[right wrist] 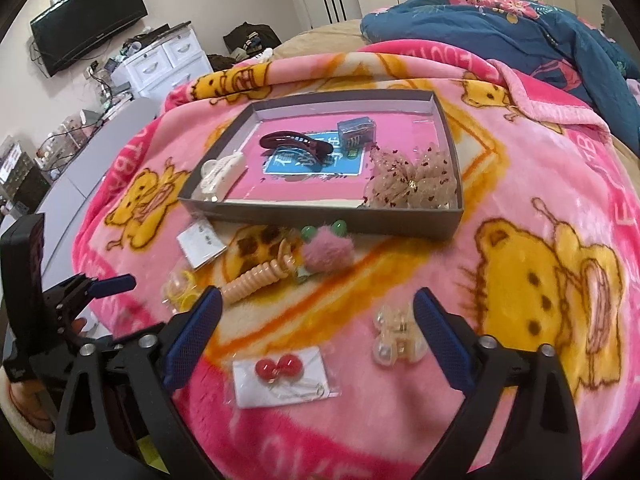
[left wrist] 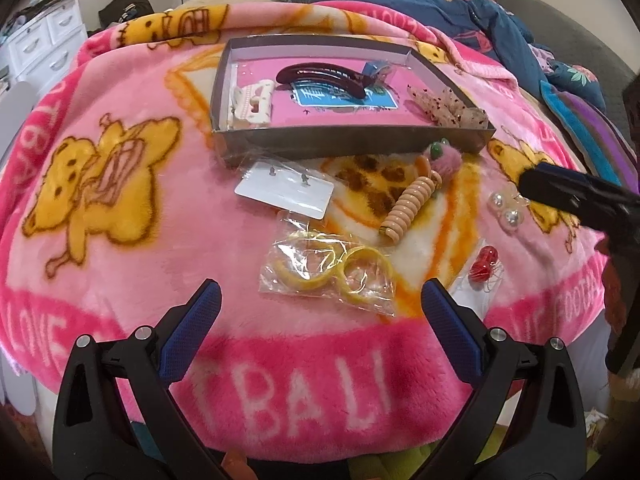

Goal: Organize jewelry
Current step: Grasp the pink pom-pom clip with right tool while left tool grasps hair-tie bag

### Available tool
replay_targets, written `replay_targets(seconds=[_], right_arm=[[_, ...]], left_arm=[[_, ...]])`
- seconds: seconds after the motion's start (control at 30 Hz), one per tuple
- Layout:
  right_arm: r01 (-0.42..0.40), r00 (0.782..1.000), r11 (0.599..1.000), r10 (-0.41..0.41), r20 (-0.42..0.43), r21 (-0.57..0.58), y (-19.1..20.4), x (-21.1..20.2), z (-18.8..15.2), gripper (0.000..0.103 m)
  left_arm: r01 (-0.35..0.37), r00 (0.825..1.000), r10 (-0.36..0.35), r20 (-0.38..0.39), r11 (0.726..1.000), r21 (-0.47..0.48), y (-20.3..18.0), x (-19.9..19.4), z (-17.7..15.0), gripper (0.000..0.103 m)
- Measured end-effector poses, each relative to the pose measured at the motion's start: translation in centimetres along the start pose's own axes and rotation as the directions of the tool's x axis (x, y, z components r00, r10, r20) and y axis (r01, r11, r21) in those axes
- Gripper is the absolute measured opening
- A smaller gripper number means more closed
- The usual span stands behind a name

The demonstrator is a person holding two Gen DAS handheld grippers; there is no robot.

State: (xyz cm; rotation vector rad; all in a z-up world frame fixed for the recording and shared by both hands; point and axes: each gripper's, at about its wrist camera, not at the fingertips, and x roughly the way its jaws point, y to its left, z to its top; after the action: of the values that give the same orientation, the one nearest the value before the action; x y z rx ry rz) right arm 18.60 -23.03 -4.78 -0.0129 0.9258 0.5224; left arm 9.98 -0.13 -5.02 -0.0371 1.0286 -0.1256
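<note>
A grey box tray (left wrist: 348, 136) (right wrist: 320, 216) on the pink blanket holds a dark hair clip (left wrist: 320, 76), a white clip (left wrist: 252, 100), a small blue box (left wrist: 376, 68) and a beige scrunchie (left wrist: 448, 108). In front of it lie an earring card (left wrist: 284, 192), a bag of yellow hoops (left wrist: 328, 272), a peach spiral tie (left wrist: 404, 208), a pink pom-pom (left wrist: 444, 152), pearl earrings (right wrist: 396, 340) and red ball earrings (right wrist: 280, 368). My left gripper (left wrist: 320, 292) hangs open above the hoop bag. My right gripper (right wrist: 318, 300) is open over the blanket, with the pearls and the red earrings beneath it.
A blue floral quilt (right wrist: 500, 28) is heaped behind the tray. The blanket's near edge (left wrist: 304, 412) drops off the bed. A white drawer unit (right wrist: 160, 60) and a wall television (right wrist: 88, 20) stand at the far left.
</note>
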Motion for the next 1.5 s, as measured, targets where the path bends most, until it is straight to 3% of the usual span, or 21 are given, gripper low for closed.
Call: replay_targets(seconds=[0.5, 0.57, 0.63, 0.87, 0.9, 0.97, 1.13, 1.33, 1.5], right_arm=[[-0.036, 0.993, 0.996, 0.044, -0.109, 0.081, -1.6, 6.9, 2.5, 0.052], [-0.033, 0.992, 0.996, 0.043, -0.116, 0.085, -1.8, 7.8, 2.7, 0.046], [-0.034, 0.991, 0.995, 0.045, -0.123, 0.094, -2.0, 8.3, 2.7, 0.031], [-0.007, 0.996, 0.995, 0.016, -0.09, 0.101, -3.0, 7.2, 2.1, 0.028], [-0.002, 0.996, 0.994, 0.011, -0.085, 0.11, -3.2, 6.9, 2.0, 0.028], [0.003, 0.997, 0.991, 0.006, -0.071, 0.133, -4.2, 5.9, 1.7, 0.028], [0.016, 0.999, 0.986, -0.009, -0.041, 0.168, -5.7, 3.5, 1.1, 0.028], [0.009, 1.0, 0.986, -0.008, -0.007, 0.166, -5.7, 1.0, 0.9, 0.028], [-0.004, 1.0, 0.991, 0.001, 0.02, 0.137, -4.6, -0.5, 1.0, 0.028]], left_arm=[[0.002, 0.999, -0.003, -0.037, 1.0, -0.01, 0.5, 2.5, 0.1, 0.093], [0.007, 0.999, -0.008, -0.04, 1.0, -0.013, 0.6, 2.7, 0.1, 0.093], [0.009, 0.999, -0.009, -0.042, 1.0, -0.01, 0.6, 3.0, 0.1, 0.093], [0.006, 1.0, -0.006, -0.031, 1.0, 0.002, 0.2, 3.7, 0.4, 0.093], [0.004, 1.0, -0.004, -0.028, 1.0, 0.002, 0.1, 3.8, 0.5, 0.091], [-0.001, 1.0, 0.001, -0.028, 1.0, 0.017, -0.1, 3.9, 0.5, 0.074], [-0.015, 1.0, 0.017, -0.026, 0.999, 0.046, -0.5, 3.4, 0.4, 0.07], [0.03, 0.999, -0.03, -0.016, 1.0, 0.002, 0.4, 1.6, -0.2, 0.07], [0.028, 0.999, -0.027, 0.019, 0.999, -0.033, 1.7, -0.6, -0.8, 0.07]])
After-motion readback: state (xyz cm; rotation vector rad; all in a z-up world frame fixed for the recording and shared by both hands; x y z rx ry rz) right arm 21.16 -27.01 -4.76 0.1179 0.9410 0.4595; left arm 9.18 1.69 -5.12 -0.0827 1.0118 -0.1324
